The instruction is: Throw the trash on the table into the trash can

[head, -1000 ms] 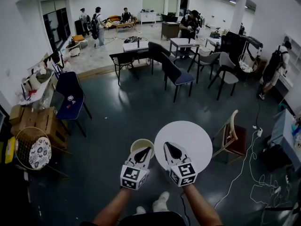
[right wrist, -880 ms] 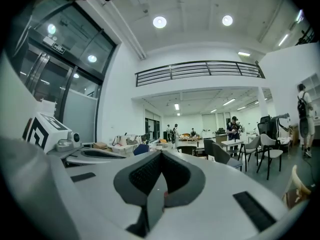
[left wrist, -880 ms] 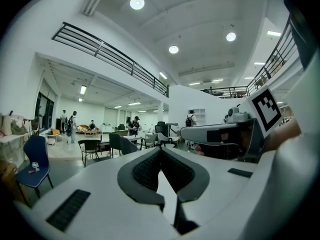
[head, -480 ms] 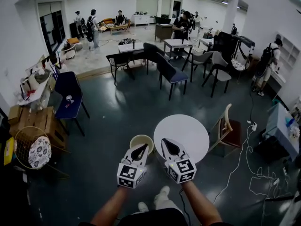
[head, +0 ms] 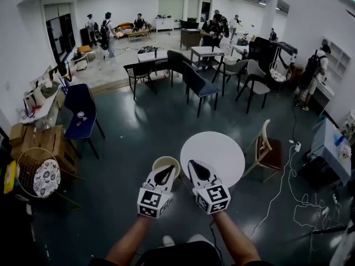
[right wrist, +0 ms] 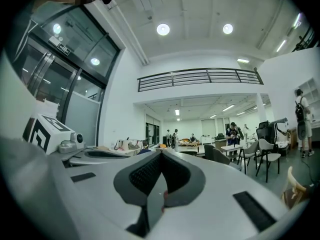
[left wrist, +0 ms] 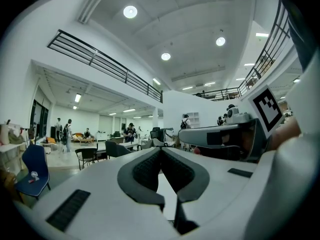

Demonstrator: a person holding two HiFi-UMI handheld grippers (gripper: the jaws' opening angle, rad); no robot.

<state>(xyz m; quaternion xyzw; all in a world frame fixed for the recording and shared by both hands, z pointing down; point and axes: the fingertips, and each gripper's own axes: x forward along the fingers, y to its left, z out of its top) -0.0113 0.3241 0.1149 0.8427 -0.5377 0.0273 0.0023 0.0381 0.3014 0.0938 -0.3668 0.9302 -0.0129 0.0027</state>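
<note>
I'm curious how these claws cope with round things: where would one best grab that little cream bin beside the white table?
Probably the bin by its rim, from straight above. It stands upright and open-topped, so one jaw can slip inside the wall and one outside. Its round body looks too wide to span.

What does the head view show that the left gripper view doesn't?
Only the head view shows the trash can down on the floor and the round basket near the wall.

Only the left gripper view shows the balcony railing and the round ceiling lamps high above.

Both show the blue chair, the people far off at the back, and the right gripper beside the left gripper, each with its jaws together.
</note>
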